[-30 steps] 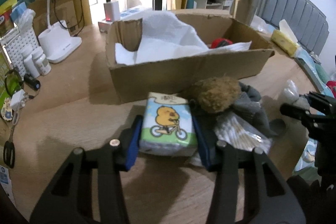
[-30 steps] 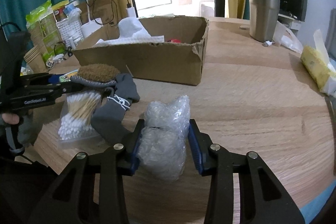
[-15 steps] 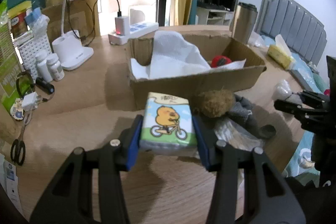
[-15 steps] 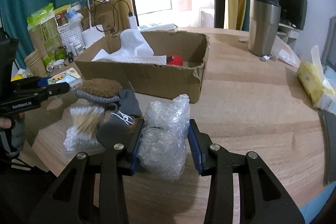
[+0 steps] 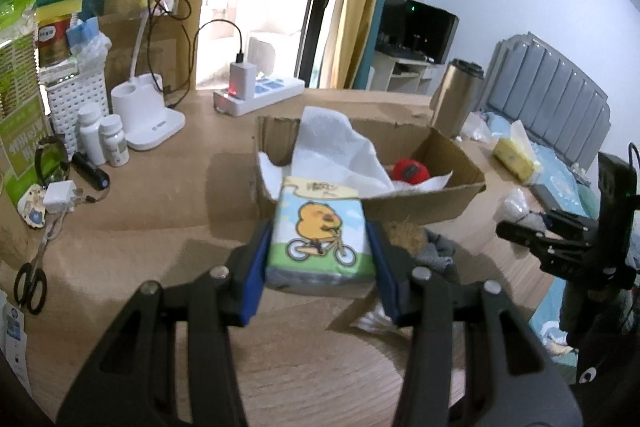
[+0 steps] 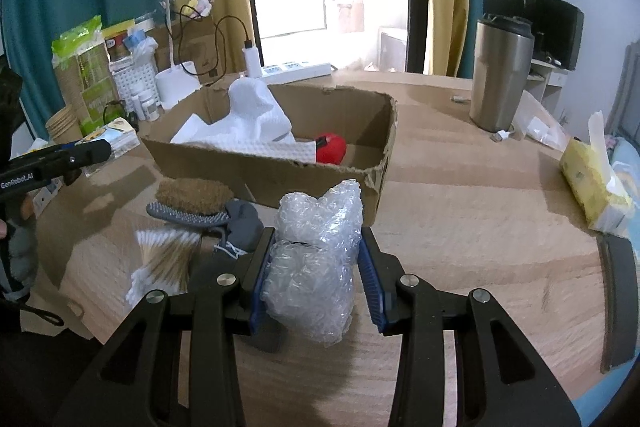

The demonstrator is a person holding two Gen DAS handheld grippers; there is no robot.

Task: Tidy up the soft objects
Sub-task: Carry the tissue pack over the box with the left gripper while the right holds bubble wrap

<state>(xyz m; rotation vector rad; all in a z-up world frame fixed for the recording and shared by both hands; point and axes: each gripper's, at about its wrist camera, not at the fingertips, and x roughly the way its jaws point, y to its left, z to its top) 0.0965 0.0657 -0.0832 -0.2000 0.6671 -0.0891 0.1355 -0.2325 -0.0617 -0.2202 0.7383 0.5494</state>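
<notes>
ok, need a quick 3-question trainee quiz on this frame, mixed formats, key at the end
1. True or false: the left hand-held gripper holds a tissue pack printed with a cartoon animal on a bicycle.
2. What is clamped in the right hand-held gripper? A) grey sock B) bubble wrap C) brush
3. Fill in: inside the cardboard box, beside the white towel, lies a ___ coloured soft object.

Key: 1 true; 2 B, the bubble wrap; 3 red, the red object.
</notes>
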